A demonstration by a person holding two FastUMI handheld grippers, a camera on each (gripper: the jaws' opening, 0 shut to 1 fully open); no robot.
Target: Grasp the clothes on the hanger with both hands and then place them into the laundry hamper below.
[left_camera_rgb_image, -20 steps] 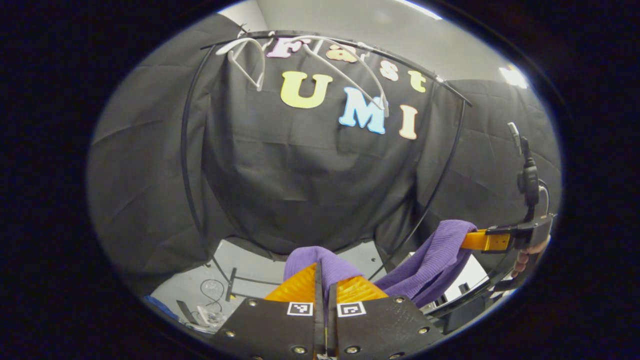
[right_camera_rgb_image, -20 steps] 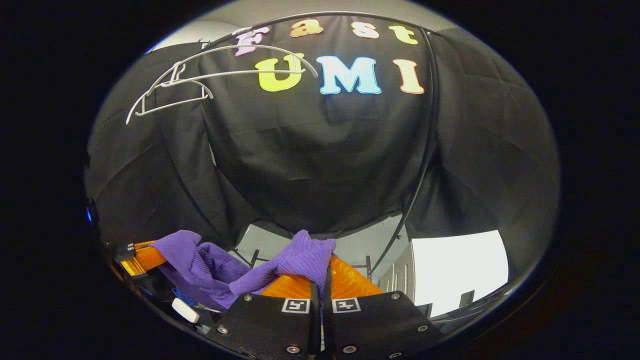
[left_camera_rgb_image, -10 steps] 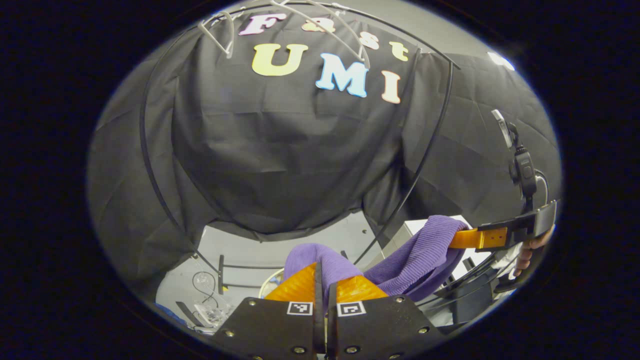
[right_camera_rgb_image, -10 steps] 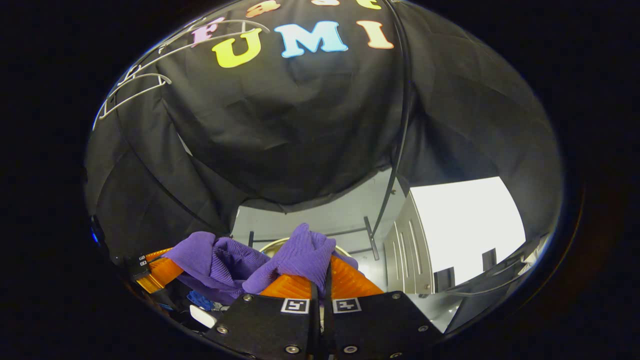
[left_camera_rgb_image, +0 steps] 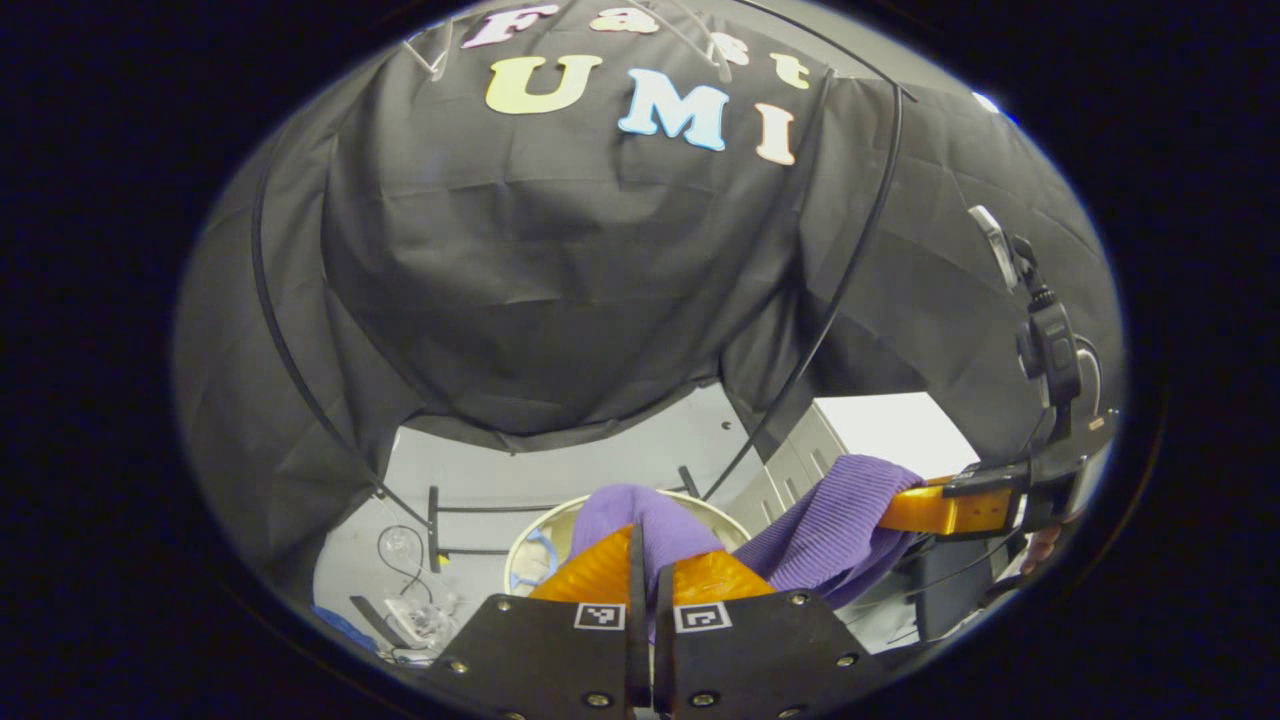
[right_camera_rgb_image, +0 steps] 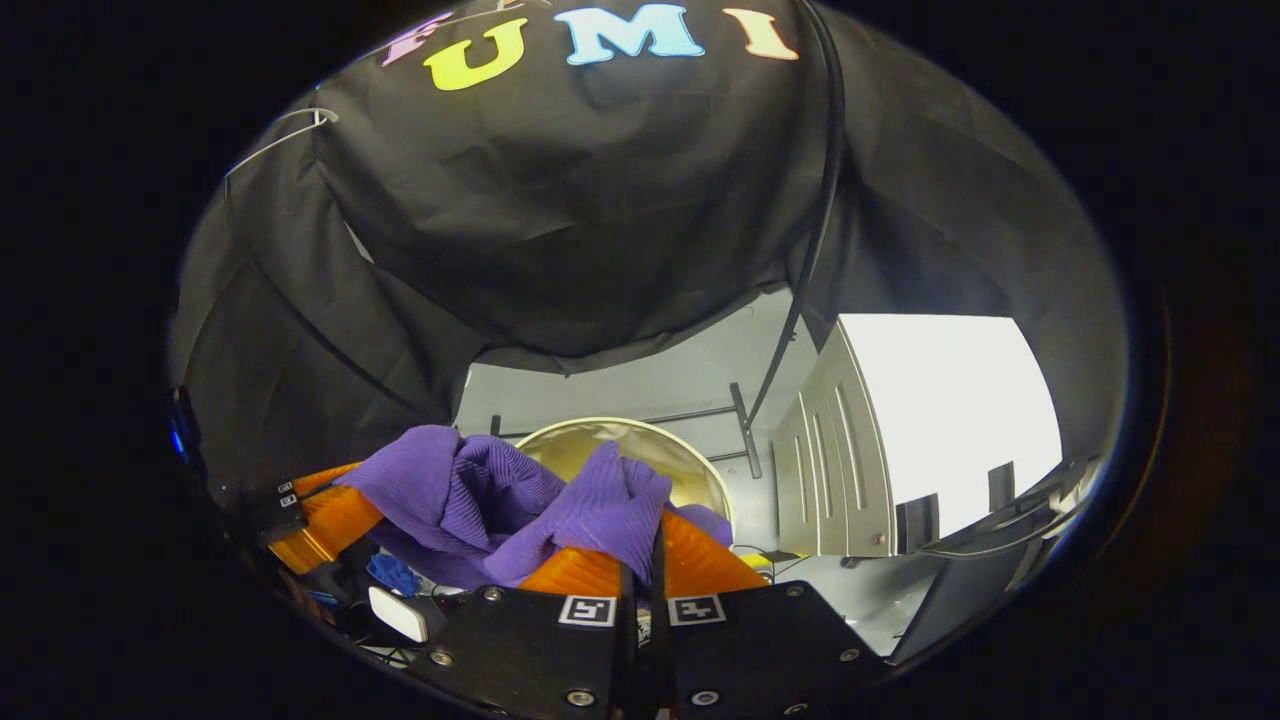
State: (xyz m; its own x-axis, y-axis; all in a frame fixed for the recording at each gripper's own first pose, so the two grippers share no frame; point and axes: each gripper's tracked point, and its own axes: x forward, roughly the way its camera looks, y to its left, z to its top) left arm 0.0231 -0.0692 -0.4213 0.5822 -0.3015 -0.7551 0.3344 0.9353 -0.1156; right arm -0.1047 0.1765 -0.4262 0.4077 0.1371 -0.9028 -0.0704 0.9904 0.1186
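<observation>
Booth: black cloth wall (left_camera_rgb_image: 560, 280) hung behind a thin black curved frame (left_camera_rgb_image: 845, 280); pale grey floor (left_camera_rgb_image: 560, 470) is seen beneath the cloth's lower edge.

Hanger: white wire hanger (right_camera_rgb_image: 275, 140), seen at 10 o'clock in the right gripper view, bare of cloth.

Garment: purple ribbed clothes (left_camera_rgb_image: 830, 520), stretched between the two grippers, held above the hamper. In the right gripper view the cloth (right_camera_rgb_image: 500, 495) is bunched from 9 o'clock toward centre.

Left gripper (left_camera_rgb_image: 645, 565): fingers are closed on a fold of the purple cloth, which rises between them at 6 o'clock. Seen again in the right gripper view at 8 o'clock (right_camera_rgb_image: 330, 515), clamped on the garment's far end.

Right gripper (right_camera_rgb_image: 640, 555): fingers are pressed together on a purple fold. It is seen in the left gripper view at 4 o'clock (left_camera_rgb_image: 940, 508), with a hand partly shown behind it.

Laundry hamper (right_camera_rgb_image: 690, 460): round, cream rim, set on the floor directly below the garment; partly hidden by cloth and fingers.

Surroundings: white cabinet (right_camera_rgb_image: 900, 420) at 3 o'clock of the hamper; loose cables and clear plastic (left_camera_rgb_image: 410, 600) on the floor at 7 o'clock in the left gripper view.

Change noted: compared with the earlier frames, the wall lettering and hanger are found higher in both views, and more of the hamper's rim is exposed.
</observation>
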